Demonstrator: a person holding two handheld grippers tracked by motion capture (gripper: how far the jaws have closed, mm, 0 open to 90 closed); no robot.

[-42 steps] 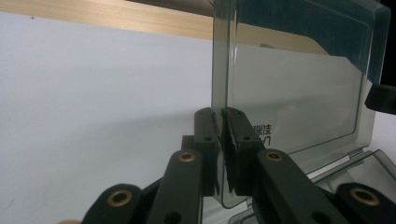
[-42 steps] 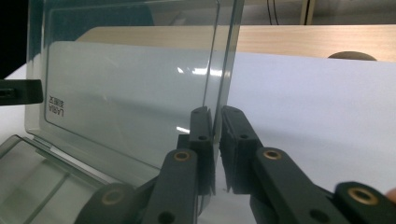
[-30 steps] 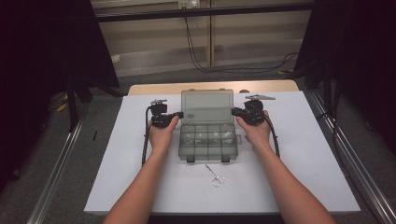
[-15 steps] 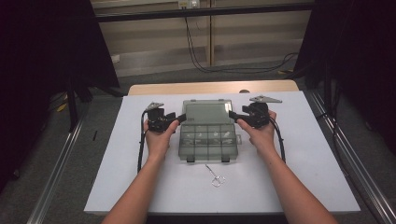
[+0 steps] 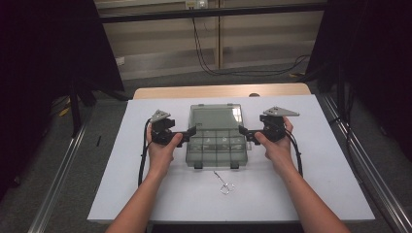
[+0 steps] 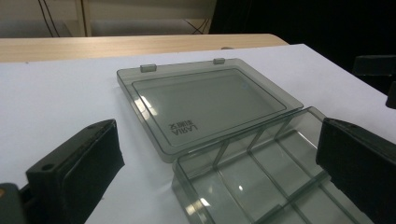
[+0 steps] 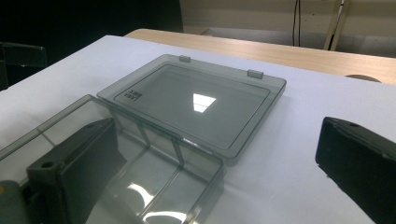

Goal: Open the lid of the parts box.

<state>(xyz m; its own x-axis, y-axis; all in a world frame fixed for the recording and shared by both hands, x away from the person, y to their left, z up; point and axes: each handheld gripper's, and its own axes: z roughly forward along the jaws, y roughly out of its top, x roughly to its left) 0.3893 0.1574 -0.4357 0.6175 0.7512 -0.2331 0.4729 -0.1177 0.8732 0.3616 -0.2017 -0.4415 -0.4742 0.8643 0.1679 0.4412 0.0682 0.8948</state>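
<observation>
Box [image 5: 216, 145], smoky clear plastic with dividers, lying open at the middle of the white tabletop [image 5: 121, 194], lid [image 5: 215, 116] folded flat behind it. Left tongs [image 5: 190, 131] just beside the box's left edge, right tongs [image 5: 244, 132] just beside its right edge. Both with jaws just spread wide, gripping nothing. Small metal tool [image 5: 223, 183] near the box's front edge.
</observation>
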